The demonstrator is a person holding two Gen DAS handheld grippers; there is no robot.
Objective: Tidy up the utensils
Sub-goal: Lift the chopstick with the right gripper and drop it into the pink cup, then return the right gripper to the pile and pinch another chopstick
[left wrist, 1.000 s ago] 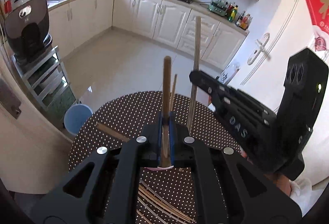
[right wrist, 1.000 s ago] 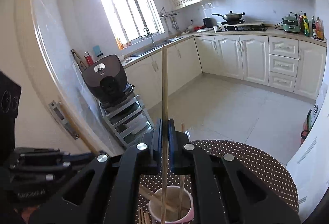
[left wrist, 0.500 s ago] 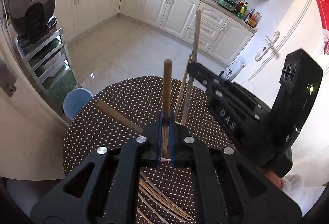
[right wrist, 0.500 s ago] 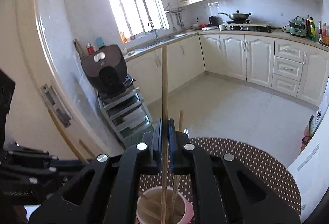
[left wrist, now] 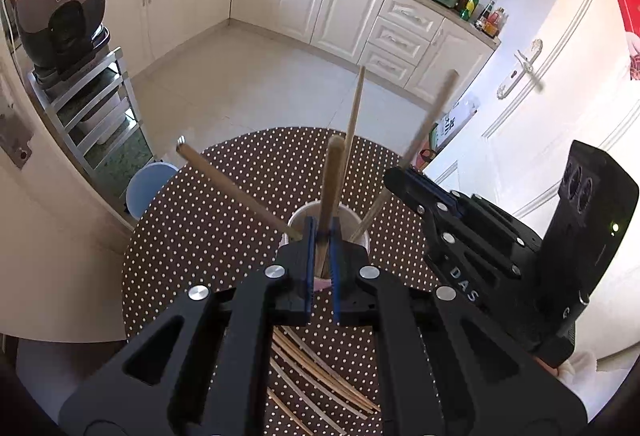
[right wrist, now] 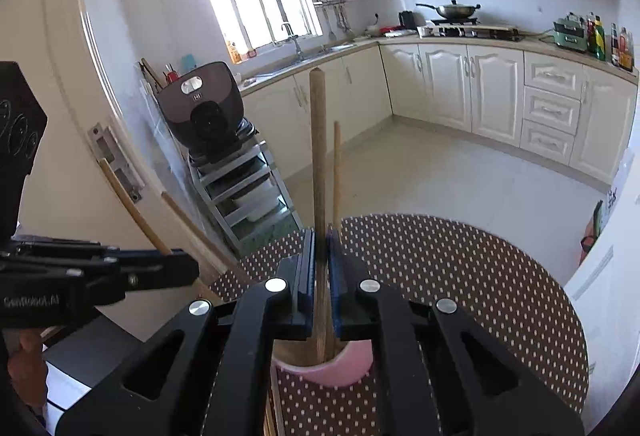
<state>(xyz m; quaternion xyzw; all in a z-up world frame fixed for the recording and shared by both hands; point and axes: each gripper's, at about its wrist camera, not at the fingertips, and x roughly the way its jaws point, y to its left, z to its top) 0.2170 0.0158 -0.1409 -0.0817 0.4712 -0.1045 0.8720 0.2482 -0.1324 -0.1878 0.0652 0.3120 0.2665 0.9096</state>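
Both grippers stand over the pink cup (right wrist: pixel 324 370) on the polka-dot table (left wrist: pixel 240 187). The left gripper (left wrist: pixel 321 236) pinches a wooden chopstick (left wrist: pixel 332 179) whose lower end sits in the cup; the right gripper (right wrist: pixel 319 236) is clamped on another chopstick (right wrist: pixel 317 139) entering the same cup. These sticks look light, stiff and smooth, so a mid-shaft grip probably keeps them from pivoting. More chopsticks (left wrist: pixel 316 376) lie loose on the table nearer the camera
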